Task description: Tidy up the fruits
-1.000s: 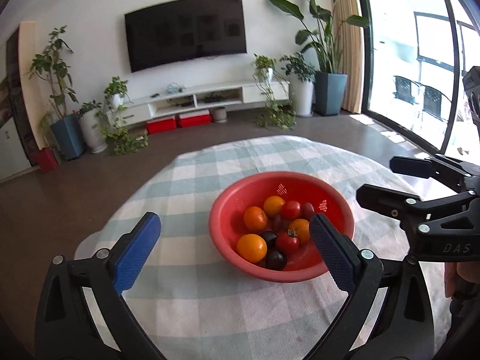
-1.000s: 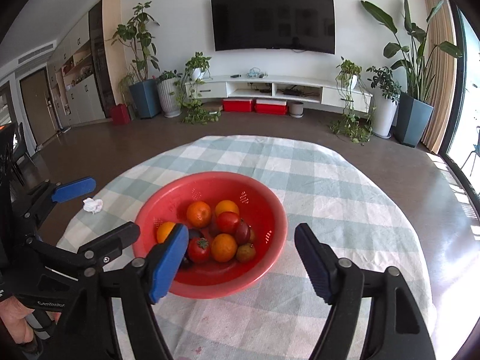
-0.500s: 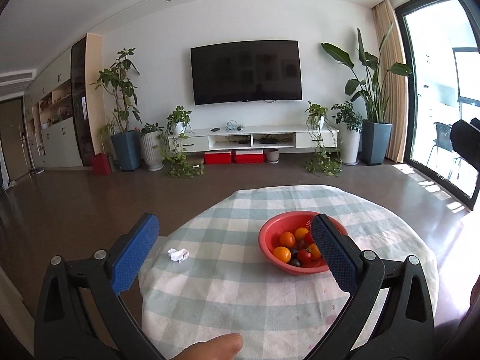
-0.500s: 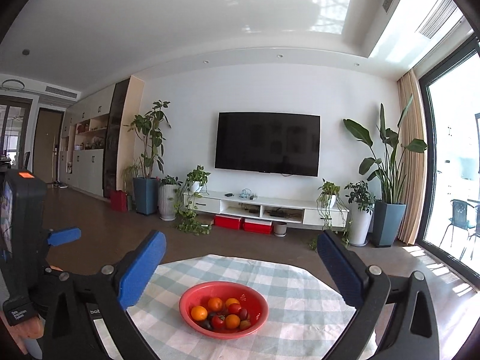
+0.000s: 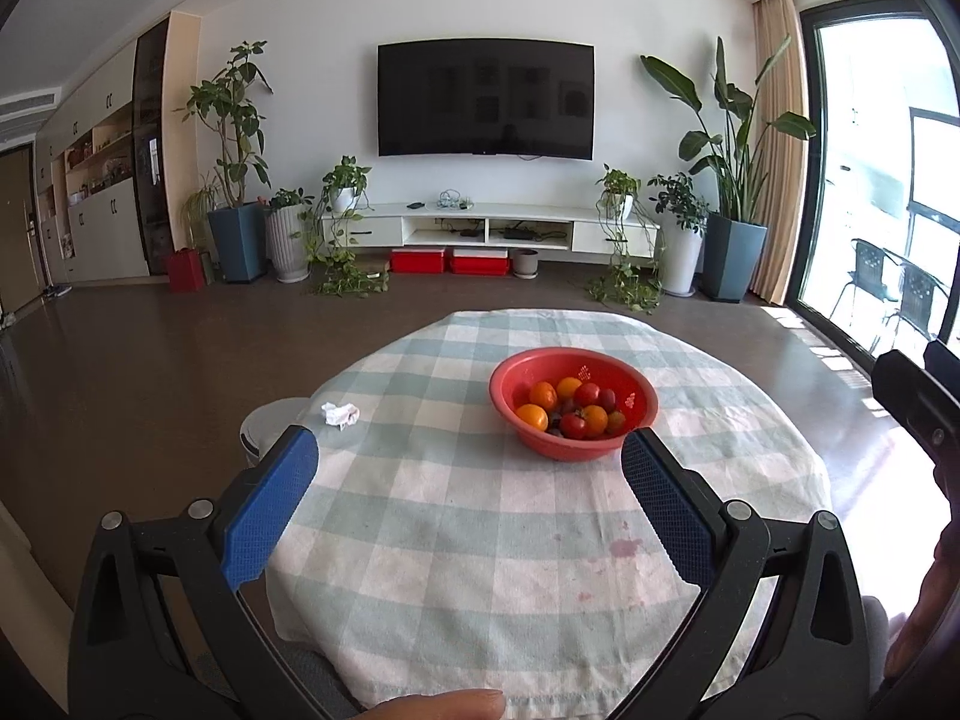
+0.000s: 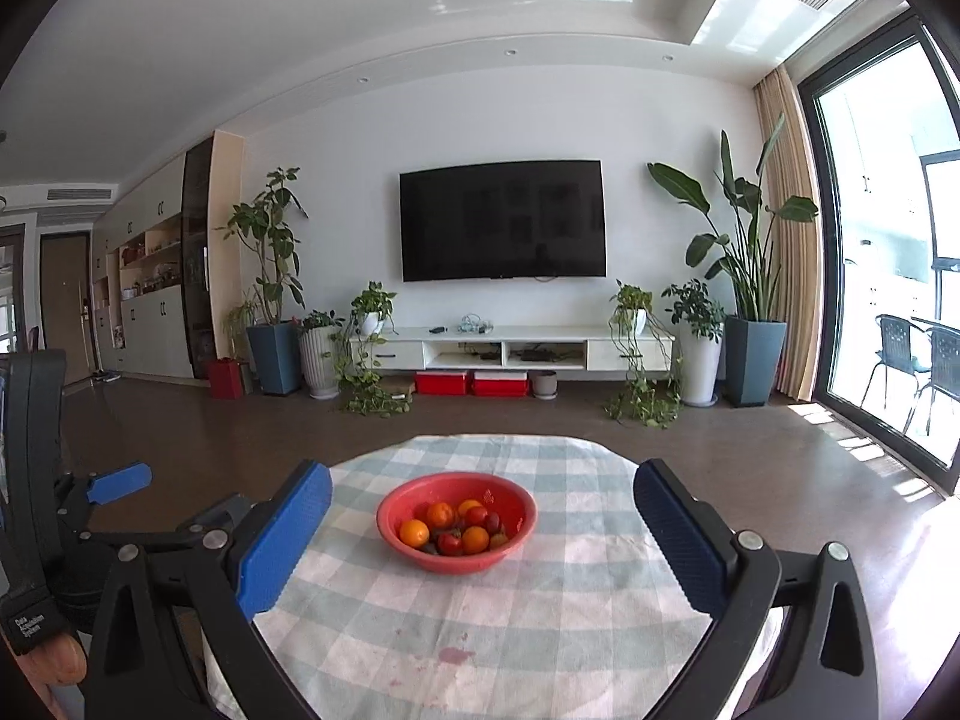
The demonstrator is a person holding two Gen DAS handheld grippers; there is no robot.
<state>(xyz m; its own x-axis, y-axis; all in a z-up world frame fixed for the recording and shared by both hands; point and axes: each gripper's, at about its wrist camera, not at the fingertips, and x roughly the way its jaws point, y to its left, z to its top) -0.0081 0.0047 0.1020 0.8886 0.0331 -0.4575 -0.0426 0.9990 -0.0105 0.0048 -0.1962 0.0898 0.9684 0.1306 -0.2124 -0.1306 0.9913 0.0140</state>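
A red colander bowl stands on the round table with a checked cloth. It holds several small orange, red and dark fruits. It also shows in the right wrist view with the fruits. My left gripper is open and empty, held back from the bowl over the near part of the table. My right gripper is open and empty, also well short of the bowl. The left gripper's blue tip shows in the right wrist view.
A crumpled white tissue lies on the cloth at the left. A white stool or bin stands beside the table's left edge. Red stains mark the near cloth. Open floor, a TV unit and potted plants lie beyond.
Both grippers have pulled back from close over the bowl to well short of it, and have dipped a little in the last half second. Both stay open and empty.
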